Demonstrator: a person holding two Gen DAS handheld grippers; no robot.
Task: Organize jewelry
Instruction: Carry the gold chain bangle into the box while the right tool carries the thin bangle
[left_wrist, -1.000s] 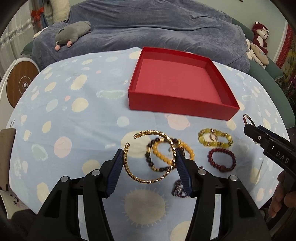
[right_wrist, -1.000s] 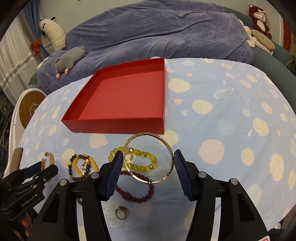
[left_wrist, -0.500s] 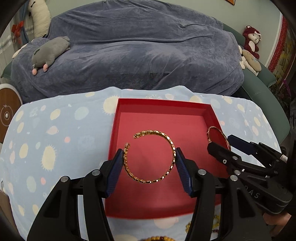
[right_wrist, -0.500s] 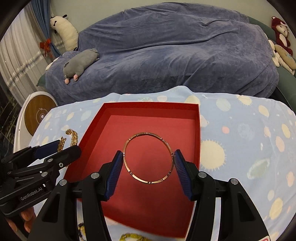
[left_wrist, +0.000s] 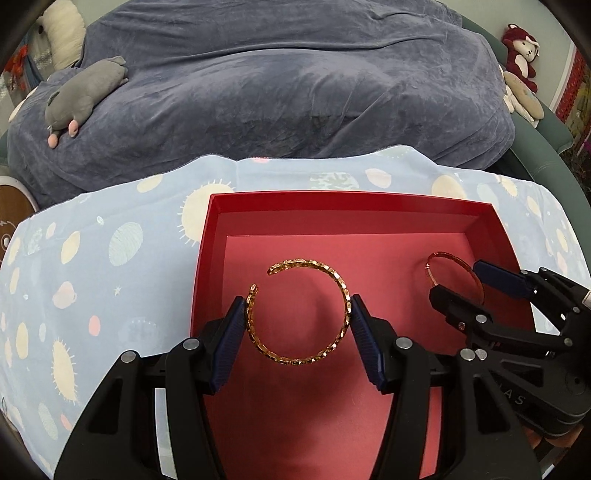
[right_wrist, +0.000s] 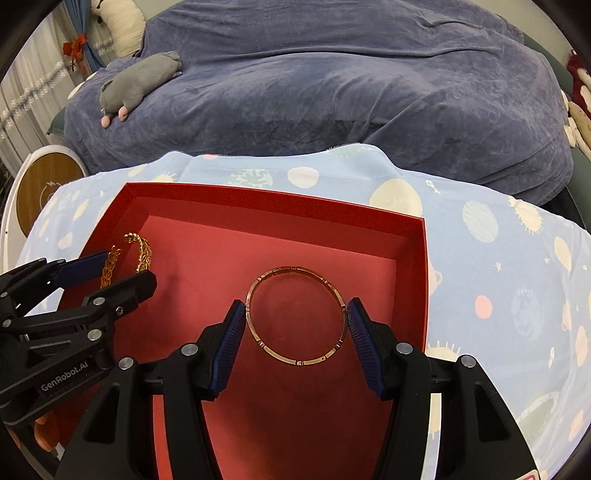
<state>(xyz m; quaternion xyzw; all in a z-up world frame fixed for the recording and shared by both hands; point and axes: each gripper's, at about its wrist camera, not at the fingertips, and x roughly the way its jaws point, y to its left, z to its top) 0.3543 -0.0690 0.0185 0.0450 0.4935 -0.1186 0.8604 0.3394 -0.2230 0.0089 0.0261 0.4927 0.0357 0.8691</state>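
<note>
My left gripper (left_wrist: 299, 321) is shut on an open gold cuff bracelet (left_wrist: 341, 288), held between its blue pads over the floor of the red box (left_wrist: 351, 212). In the right wrist view that same cuff (right_wrist: 142, 249) shows at the left, in the left gripper (right_wrist: 107, 271). My right gripper (right_wrist: 295, 319) is shut on a thin closed gold bangle (right_wrist: 325, 282), also held above the floor of the red box (right_wrist: 277, 201). From the left wrist view, the bangle (left_wrist: 448, 256) and the right gripper (left_wrist: 458, 282) appear at the right. Both bracelets hang above the box floor.
The box stands on a light blue cloth (left_wrist: 110, 258) with a planet print. Behind it lies a large blue-grey blanket (left_wrist: 295, 92) with a grey plush toy (left_wrist: 85, 96). Stuffed animals (left_wrist: 521, 55) sit at the far right. A round wooden disc (right_wrist: 46, 188) stands at the left.
Both grippers carried their bracelets forward from the pile of beaded bracelets on the cloth to over the red box, and sank slightly. The beaded bracelets have left the view.
</note>
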